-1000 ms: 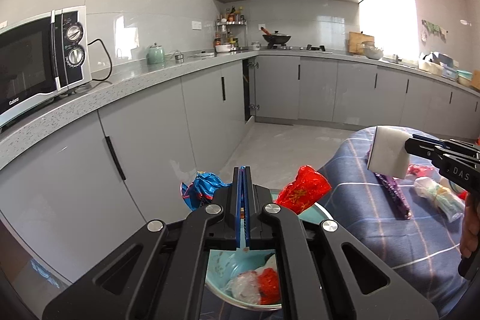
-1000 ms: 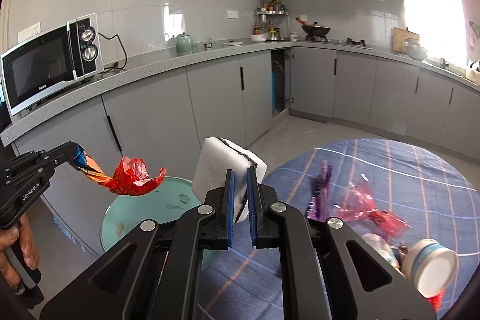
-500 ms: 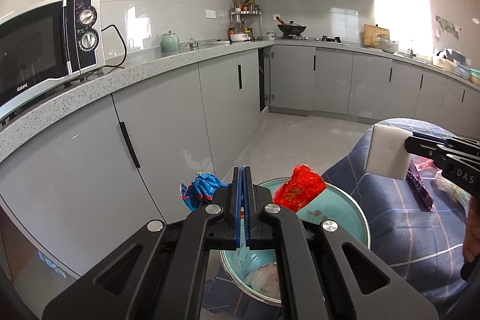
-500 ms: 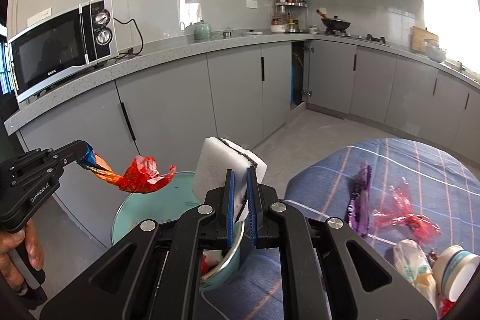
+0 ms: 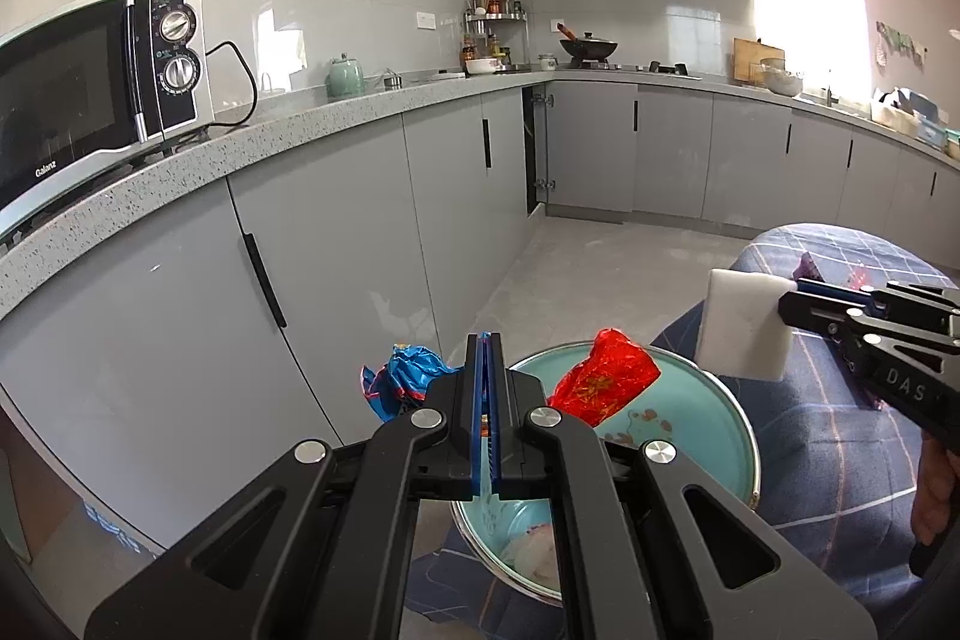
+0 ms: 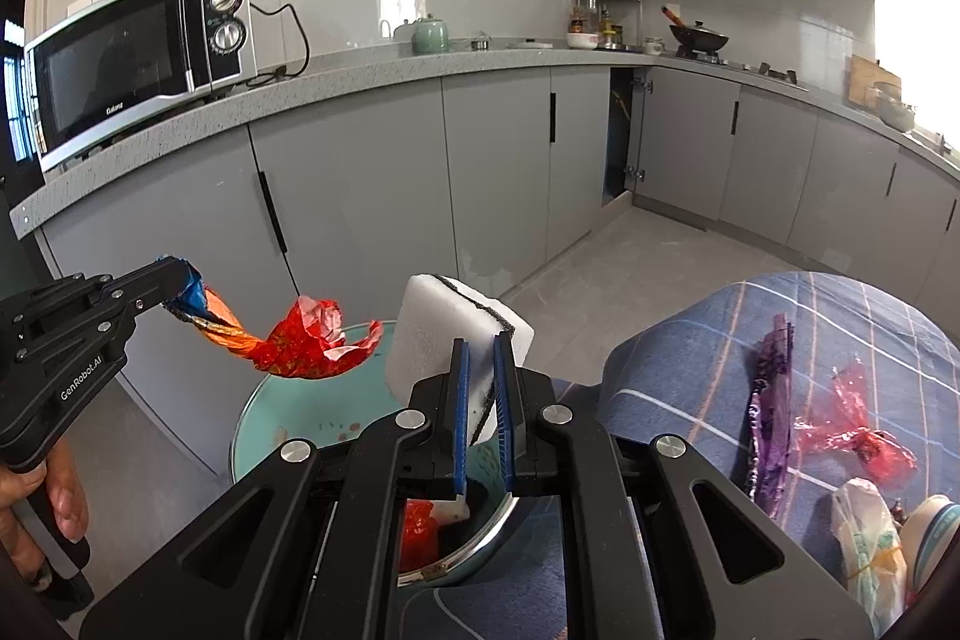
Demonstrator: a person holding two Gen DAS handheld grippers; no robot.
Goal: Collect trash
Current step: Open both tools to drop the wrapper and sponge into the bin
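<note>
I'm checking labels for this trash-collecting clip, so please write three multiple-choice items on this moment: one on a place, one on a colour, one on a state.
1. Where does the purple wrapper lie?
A. on the checked cloth
B. in the teal plate
C. on the counter

2. What colour is the block in the right gripper?
A. yellow
B. white
C. green

3. How does the left gripper stand?
A. wide open, nothing in it
B. resting flat on the floor
C. shut on the red and blue wrapper

Answers:
1 A, it lies on the checked cloth beside a red wrapper.
2 B, the foam is white with a dark line across it.
3 C, its jaws pinch the red and blue wrapper, which hangs above the teal plate.
</note>
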